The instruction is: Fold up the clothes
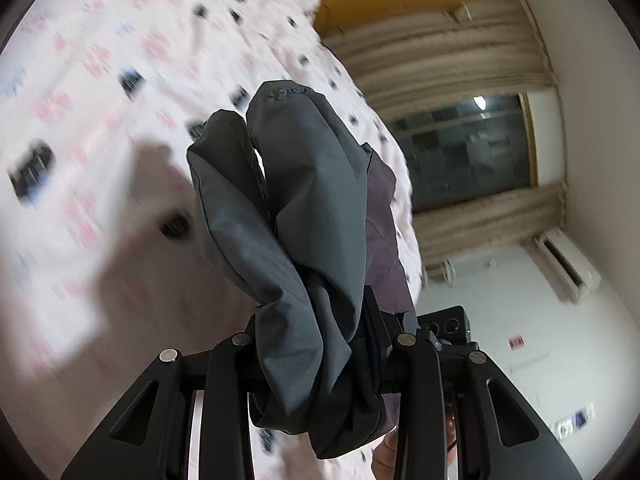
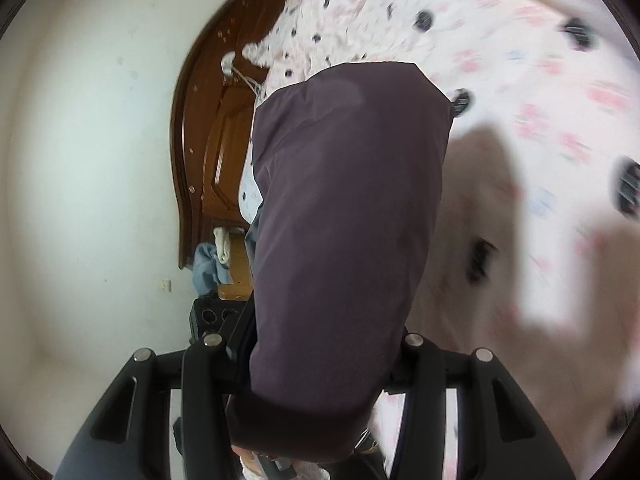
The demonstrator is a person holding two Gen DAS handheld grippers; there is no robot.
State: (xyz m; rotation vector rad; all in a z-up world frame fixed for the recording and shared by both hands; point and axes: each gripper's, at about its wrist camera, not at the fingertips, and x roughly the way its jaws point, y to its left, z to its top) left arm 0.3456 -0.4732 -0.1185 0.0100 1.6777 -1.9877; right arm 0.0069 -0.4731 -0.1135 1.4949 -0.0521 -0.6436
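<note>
A dark grey-purple garment (image 1: 304, 216) hangs bunched above the bed's patterned pink sheet (image 1: 100, 60). The left gripper (image 1: 320, 344) has its jaws closed on a gathered fold; the right gripper (image 2: 320, 360) likewise clamps the cloth, with a wooden door (image 2: 216, 148) behind.

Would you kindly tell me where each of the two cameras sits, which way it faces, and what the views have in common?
Left wrist: on the left gripper, looking along its fingers at bunched grey garment over the patterned bedsheet, curtained window beyond; a bit of hand at bottom.
Right wrist: on the right gripper, looking at dark purple fabric, wooden door behind.
Shared: the bedsheet and the purple fabric; each view glimpses the other gripper.
</note>
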